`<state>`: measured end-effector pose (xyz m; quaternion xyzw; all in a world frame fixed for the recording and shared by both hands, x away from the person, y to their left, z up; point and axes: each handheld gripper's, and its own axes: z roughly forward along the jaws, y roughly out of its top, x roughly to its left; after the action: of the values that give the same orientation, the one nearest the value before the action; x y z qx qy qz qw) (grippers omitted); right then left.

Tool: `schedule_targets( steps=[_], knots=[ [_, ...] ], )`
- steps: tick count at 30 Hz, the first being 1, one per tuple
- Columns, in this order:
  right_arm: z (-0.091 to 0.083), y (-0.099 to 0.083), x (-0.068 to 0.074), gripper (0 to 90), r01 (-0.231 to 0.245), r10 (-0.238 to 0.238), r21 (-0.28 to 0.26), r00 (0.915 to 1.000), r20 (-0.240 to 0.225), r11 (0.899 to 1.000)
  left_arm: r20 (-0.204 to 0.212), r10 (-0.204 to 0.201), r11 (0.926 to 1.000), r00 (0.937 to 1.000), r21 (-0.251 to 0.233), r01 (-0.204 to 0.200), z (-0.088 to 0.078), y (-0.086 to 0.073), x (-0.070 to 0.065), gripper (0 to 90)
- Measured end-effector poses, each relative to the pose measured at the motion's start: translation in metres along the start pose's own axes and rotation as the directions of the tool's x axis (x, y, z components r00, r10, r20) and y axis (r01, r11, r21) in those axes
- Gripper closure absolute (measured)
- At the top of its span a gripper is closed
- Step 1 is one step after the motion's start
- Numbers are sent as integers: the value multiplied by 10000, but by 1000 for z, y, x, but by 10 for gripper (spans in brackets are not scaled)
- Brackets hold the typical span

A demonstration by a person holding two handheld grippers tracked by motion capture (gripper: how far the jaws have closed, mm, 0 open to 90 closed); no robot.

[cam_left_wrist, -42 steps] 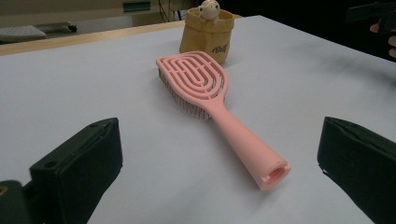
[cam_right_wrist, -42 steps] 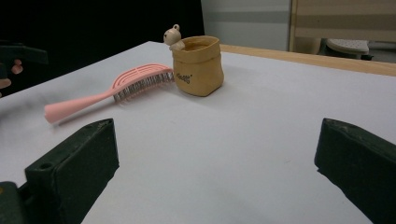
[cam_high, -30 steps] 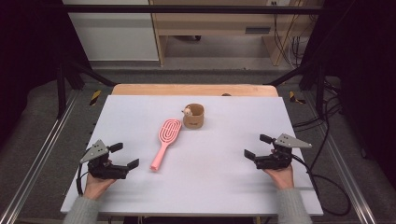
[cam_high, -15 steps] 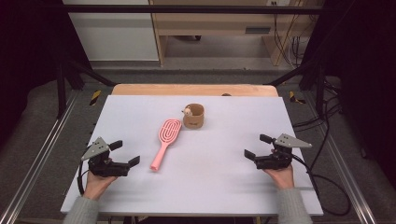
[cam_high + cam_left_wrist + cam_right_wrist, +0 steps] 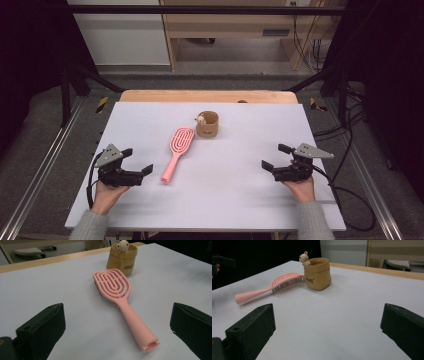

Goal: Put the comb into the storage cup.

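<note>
Even overhead light brightens the pale tabletop [image 5: 225, 200]; surroundings fall dark. Soft shadows beneath objects. Close to each hand-held gripper, its jaws look slightly blurred.

The white table [image 5: 225, 200] bears a pink hairbrush [image 5: 177, 152] and a tan pouch [image 5: 208, 124].

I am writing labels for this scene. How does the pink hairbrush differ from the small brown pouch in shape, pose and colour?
The pink hairbrush is long and flat and lies on the table with its bristles down; the brown pouch is short, round and stands upright. The hairbrush is plain pink with an open slotted head; the pouch is tan, with printed lettering and a little bear figure at its rim. Both rest on the white table, close together, and no gripper touches either.
</note>
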<state>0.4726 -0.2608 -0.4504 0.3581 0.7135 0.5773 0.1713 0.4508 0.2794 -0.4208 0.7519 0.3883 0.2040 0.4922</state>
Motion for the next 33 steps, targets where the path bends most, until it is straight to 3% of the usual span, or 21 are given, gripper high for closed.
schedule_targets(
  steps=[19,33],
  knots=[
    [1,-1,0,2,61,-62,57,10000,43,10000,-72,-10,9969,10000,786,16,14,22,-4,0],
    [1,-1,0,2,77,-77,68,10000,34,9999,-161,254,9907,9995,1339,-230,33,33,-12,0]
  ],
)
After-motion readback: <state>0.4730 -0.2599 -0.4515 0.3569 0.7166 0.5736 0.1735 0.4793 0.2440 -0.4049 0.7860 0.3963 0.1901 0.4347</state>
